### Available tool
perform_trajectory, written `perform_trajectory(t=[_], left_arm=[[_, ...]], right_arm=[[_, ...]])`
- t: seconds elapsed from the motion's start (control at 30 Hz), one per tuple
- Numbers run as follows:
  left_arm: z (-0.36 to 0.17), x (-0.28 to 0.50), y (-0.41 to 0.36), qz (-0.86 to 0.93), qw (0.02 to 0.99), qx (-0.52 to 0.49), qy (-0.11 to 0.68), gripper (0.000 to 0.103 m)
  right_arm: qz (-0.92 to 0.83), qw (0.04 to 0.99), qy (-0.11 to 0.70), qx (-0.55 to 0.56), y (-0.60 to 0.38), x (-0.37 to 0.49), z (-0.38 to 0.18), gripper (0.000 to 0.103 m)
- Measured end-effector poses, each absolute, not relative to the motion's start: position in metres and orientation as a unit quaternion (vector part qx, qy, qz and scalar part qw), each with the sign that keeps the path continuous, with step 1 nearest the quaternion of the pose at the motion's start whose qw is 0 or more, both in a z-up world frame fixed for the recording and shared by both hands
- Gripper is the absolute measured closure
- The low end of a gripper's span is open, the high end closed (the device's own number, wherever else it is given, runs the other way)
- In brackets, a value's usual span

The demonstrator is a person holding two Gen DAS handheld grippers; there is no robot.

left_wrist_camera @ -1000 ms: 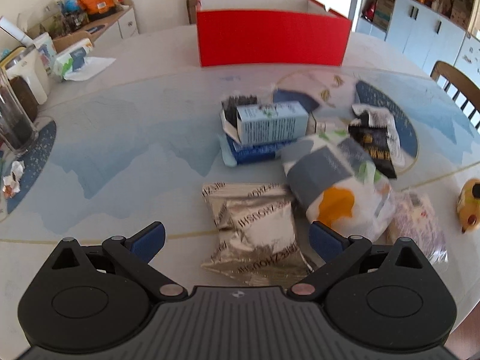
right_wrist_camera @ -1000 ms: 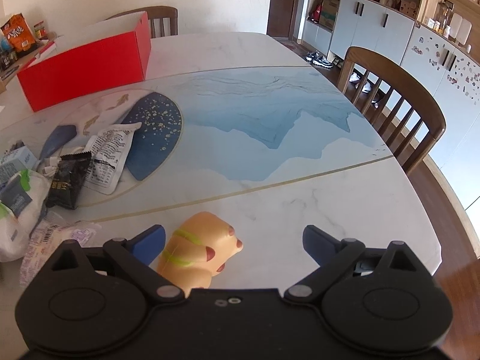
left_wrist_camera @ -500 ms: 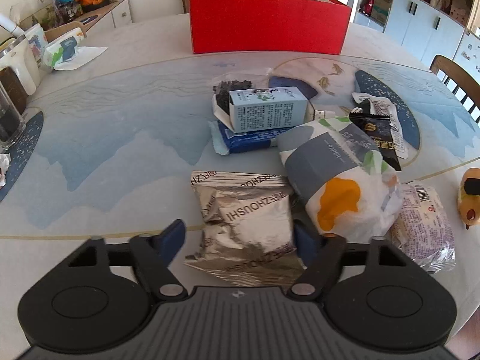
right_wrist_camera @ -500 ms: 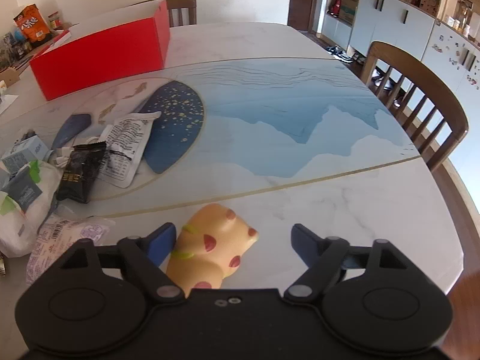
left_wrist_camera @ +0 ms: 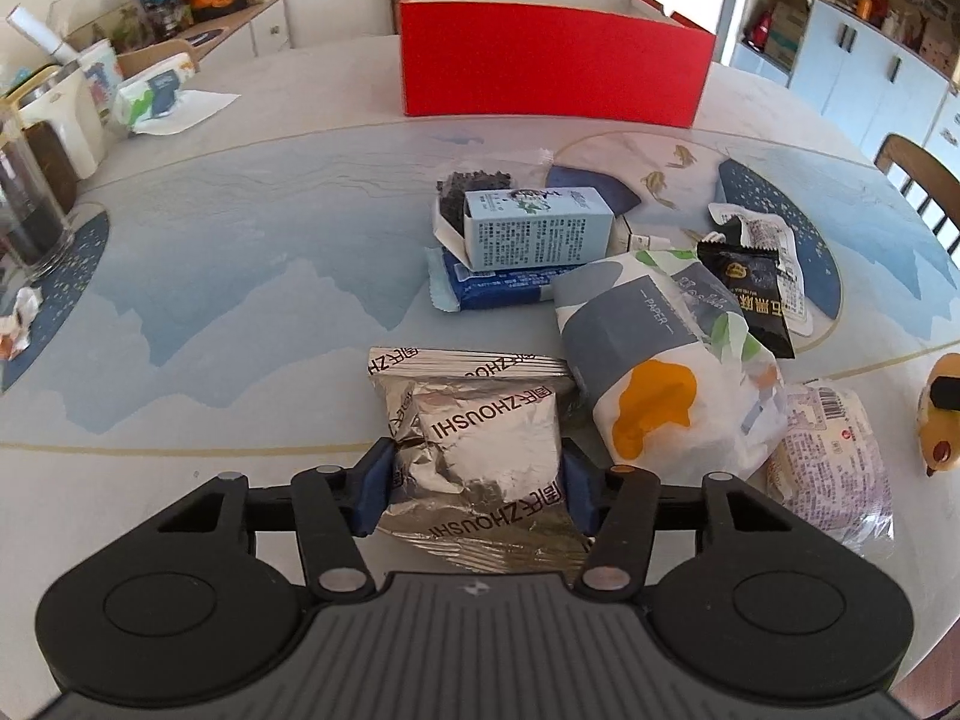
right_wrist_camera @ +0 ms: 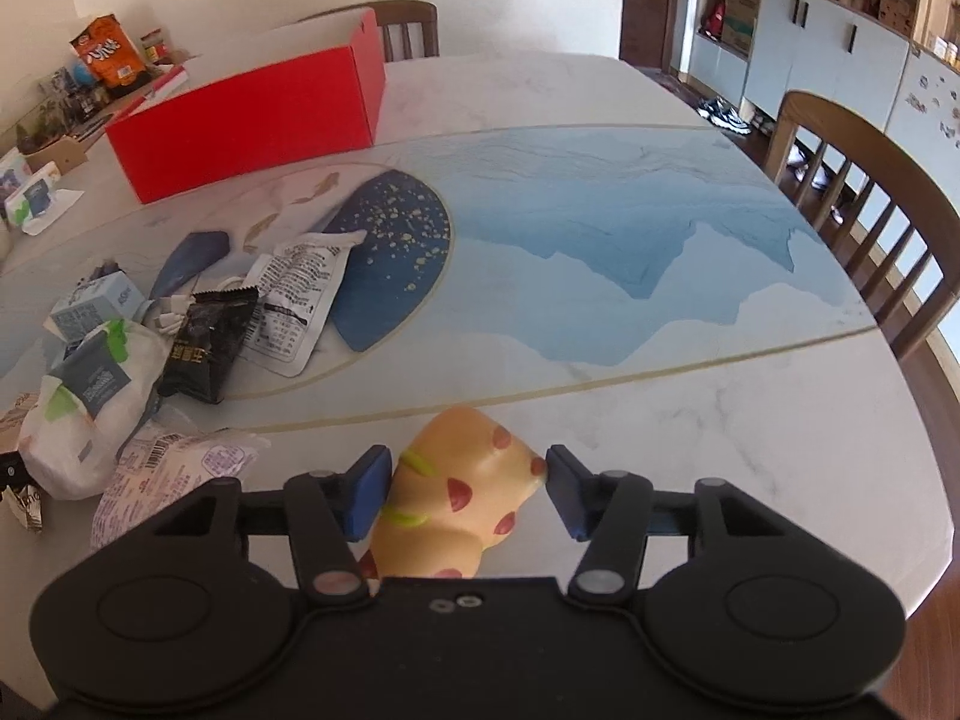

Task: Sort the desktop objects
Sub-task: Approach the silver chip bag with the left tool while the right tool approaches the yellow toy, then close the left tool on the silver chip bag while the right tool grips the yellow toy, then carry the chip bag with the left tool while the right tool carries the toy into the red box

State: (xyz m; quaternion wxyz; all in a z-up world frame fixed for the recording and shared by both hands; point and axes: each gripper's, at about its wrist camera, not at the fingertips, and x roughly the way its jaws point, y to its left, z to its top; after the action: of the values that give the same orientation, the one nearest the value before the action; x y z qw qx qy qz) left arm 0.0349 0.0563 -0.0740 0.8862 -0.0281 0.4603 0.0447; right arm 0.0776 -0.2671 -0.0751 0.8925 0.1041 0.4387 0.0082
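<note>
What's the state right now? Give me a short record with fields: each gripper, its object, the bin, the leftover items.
left gripper: jaws shut on the foil packet, which lies on the table
right gripper: jaws shut on the toy, pads against both its sides
bin: red box at the far side of the table, open top
contents of bin: cannot tell
leftover items: blue carton, tissue pack, black sachet, pink-print bag
</note>
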Motion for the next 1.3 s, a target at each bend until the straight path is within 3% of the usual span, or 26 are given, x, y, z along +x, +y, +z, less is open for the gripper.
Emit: perform_trajectory(t=[0.73,1.3], left_arm=[[0.000,0.001,0.024,0.103,0.906,-0.084,0.403,0.048],[0.025,0.086,0.018,0.021,0.919,-0.041,0.391,0.047]], right_arm=[[0.111,0.908,0.390,0.103,-0.297,0.079,-0.015,0.047],[0.113,0.921,0.359,0.099,-0.283,0.151,0.039,0.047]])
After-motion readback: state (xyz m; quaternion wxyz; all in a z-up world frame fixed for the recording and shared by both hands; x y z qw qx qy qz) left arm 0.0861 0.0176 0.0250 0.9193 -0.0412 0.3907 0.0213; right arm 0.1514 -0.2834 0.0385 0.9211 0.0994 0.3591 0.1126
